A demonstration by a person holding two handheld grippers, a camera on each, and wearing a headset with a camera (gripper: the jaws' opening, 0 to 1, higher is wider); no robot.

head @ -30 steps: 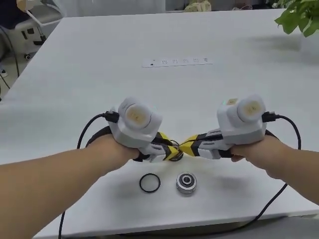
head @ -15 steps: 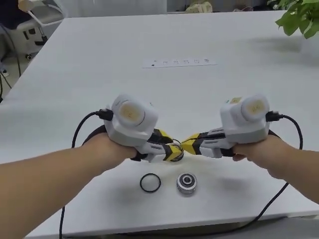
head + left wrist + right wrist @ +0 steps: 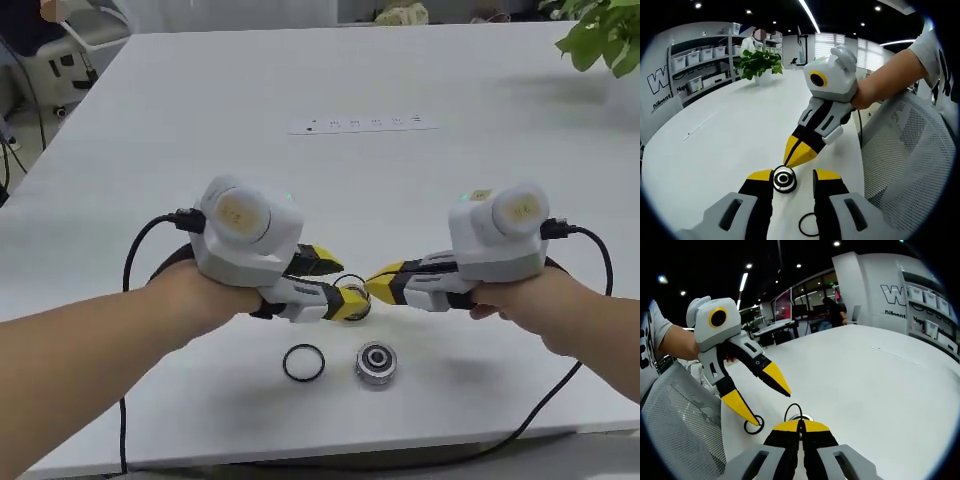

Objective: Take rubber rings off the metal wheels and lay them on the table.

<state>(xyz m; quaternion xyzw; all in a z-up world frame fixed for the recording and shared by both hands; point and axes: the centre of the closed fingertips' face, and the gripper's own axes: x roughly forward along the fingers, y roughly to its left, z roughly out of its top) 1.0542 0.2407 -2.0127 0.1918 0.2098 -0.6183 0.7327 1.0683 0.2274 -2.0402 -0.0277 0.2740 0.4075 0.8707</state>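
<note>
— Right gripper (image 3: pixel 372 288), clamped on what?
— Pinched tight on a thin black rubber ring (image 3: pixel 792 405), jaws pressed together with no gap; loop standing up from the tips, up off the white table (image 3: pixel 300 180), just behind the bare silver metal wheel (image 3: pixel 376 362) lying there
— And the left gripper (image 3: pixel 794 176)?
— Spread wide, gripping nothing. Second small silver metal wheel (image 3: pixel 784 179) up in the air between the yellow jaws, resting against one, clear of the other, right at the right gripper's tips. Cannot tell whether the pinched ring is partly seated on that wheel
— Anything laid down already?
— One loose black rubber ring (image 3: pixel 285 362), flat on the table just beside the lying wheel on the left gripper's side, not touching it
— Where are the two grippers themselves?
— Meeting tip to tip just behind and above the lying wheel, each gripped in a hand (image 3: pixel 205 295), black cables (image 3: pixel 150 240) trailing back toward the near table edge
— Farther off?
— White socket strip (image 3: pixel 362 124) set in the tabletop well beyond the lying wheel; green leafy plant (image 3: pixel 600 35) far beyond it, off to the right gripper's side
</note>
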